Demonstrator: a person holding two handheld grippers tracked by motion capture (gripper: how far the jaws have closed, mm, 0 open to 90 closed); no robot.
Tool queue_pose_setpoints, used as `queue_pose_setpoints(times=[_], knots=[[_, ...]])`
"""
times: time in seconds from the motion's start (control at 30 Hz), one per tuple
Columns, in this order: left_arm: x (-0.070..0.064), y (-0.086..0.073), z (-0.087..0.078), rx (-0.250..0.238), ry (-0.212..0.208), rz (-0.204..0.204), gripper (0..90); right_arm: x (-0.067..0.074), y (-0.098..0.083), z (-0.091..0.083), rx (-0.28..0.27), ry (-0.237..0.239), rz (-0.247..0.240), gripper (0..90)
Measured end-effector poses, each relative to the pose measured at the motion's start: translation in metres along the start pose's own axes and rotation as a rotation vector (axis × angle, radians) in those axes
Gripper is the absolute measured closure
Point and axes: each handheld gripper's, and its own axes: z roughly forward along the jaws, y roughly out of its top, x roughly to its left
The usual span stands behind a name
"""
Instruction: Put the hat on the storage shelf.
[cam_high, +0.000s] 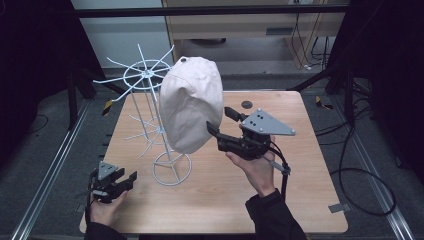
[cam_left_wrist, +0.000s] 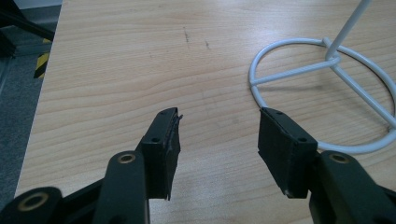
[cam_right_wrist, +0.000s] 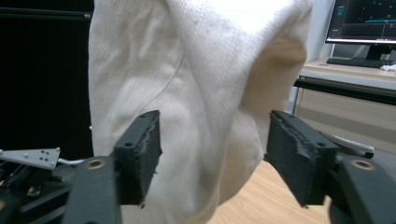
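Note:
A cream fabric cap (cam_high: 191, 105) hangs on a white wire rack (cam_high: 145, 75) at the middle of the wooden table (cam_high: 300, 165). My right gripper (cam_high: 219, 120) is raised at the cap's right side, pointing at it. In the right gripper view its jaws stand wide apart around a fold of the cap (cam_right_wrist: 196, 93), and the pads do not press on it, so the right gripper (cam_right_wrist: 215, 123) is open. My left gripper (cam_high: 127, 174) rests low at the front left. The left gripper (cam_left_wrist: 217, 119) is open over bare wood, just short of the rack's base ring (cam_left_wrist: 322, 74).
A small black disc (cam_high: 246, 104) lies on the table behind the right gripper. Cables (cam_high: 365, 190) loop on the floor to the right, and metal rails run along both sides. A monitor (cam_right_wrist: 364, 21) stands on a desk beyond the cap.

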Motion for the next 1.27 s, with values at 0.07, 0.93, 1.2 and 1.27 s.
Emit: queue_pose_setpoints(times=[0.07, 0.93, 1.2, 1.27], knots=[[0.0, 0.0, 0.0, -0.001, 0.0, -0.001, 47.8, -0.002, -0.003, -0.006, 0.003, 0.001, 0.01, 29.8], [-0.001, -0.001, 0.002, -0.038, -0.016, 0.014, 36.2, -0.071, -0.127, -0.066, 0.309, -0.18, 0.138, 15.6], [0.0, -0.002, 0.005, -0.026, -0.03, 0.021, 33.7, -0.098, -0.171, -0.08, 0.431, -0.282, 0.163, 15.9], [0.0, -0.002, 0.005, -0.028, -0.036, 0.022, 33.1, -0.105, -0.182, -0.082, 0.475, -0.318, 0.166, 16.0]])
